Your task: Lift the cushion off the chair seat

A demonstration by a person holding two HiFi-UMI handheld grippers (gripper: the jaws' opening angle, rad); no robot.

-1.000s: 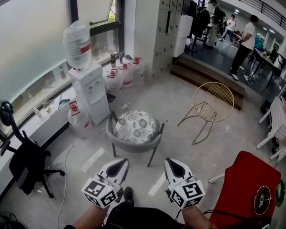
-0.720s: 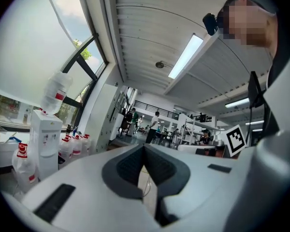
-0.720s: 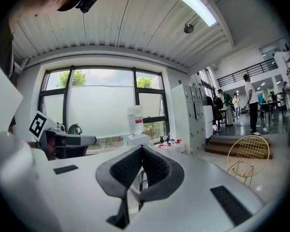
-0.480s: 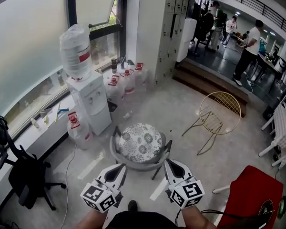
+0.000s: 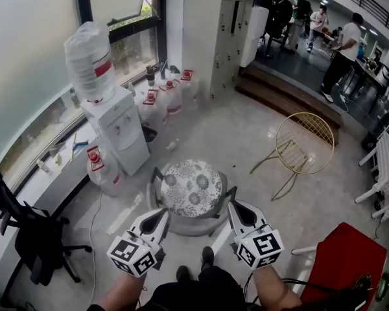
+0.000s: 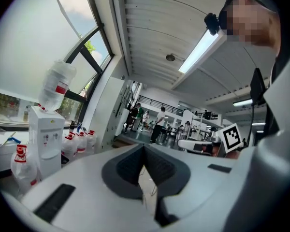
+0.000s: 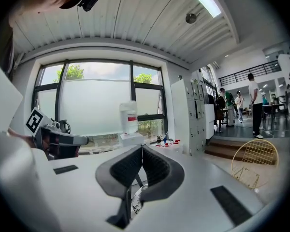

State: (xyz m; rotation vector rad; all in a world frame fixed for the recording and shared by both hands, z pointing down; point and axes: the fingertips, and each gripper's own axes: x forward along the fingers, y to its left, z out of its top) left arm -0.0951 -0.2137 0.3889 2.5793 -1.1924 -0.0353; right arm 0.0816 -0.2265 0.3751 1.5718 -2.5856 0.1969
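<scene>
A round cushion (image 5: 192, 187) with a grey-and-white flower print lies on the seat of a low grey chair (image 5: 161, 214), at the middle of the head view. My left gripper (image 5: 163, 214) is shut and empty, its tips just short of the chair's near left rim. Shut and empty too, my right gripper (image 5: 234, 207) has its tips by the near right rim. Neither touches the cushion. In the right gripper view a sliver of the cushion (image 7: 137, 200) shows below the closed jaws. The left gripper view looks past its closed jaws (image 6: 144, 149) into the hall.
A water dispenser (image 5: 117, 131) with a bottle on top stands left of the chair, with spare water bottles (image 5: 165, 100) behind. A gold wire chair (image 5: 303, 145) is at the right, a black office chair (image 5: 26, 229) at the left, a red cloth (image 5: 337, 261) at bottom right. People stand far back.
Both grippers have moved forward toward the chair, which now sits lower and closer in the head view. They went from well short of it to beside its near rim, jaws shut throughout.
</scene>
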